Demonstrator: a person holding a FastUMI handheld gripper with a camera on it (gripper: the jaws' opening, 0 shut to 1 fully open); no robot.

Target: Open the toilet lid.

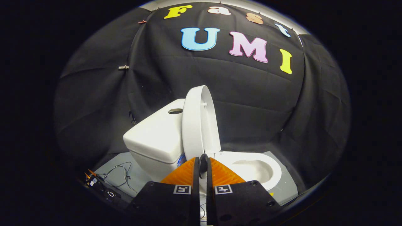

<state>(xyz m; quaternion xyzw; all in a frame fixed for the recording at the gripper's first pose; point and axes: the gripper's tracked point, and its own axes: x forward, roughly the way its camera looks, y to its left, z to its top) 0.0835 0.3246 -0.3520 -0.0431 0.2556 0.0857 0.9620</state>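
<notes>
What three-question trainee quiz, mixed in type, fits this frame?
1. True or false: the white plastic toilet lid stands raised, nearly upright, beside the white ceramic tank.
2. How do the fingers of the gripper stand? A wide apart; B nearly together, a narrow gap between them; C clamped on the tank.
3. Fill in: beyond the fingers the white oval ____ lies uncovered.

Key: 1 true; 2 B; 3 bowl.

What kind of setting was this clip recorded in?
Probably a staged recording booth, not a real bathroom: a white ceramic toilet, its white plastic lid raised, stands before draped black cloth. Loose wires lie beside it. The claw is nearly shut.
</notes>
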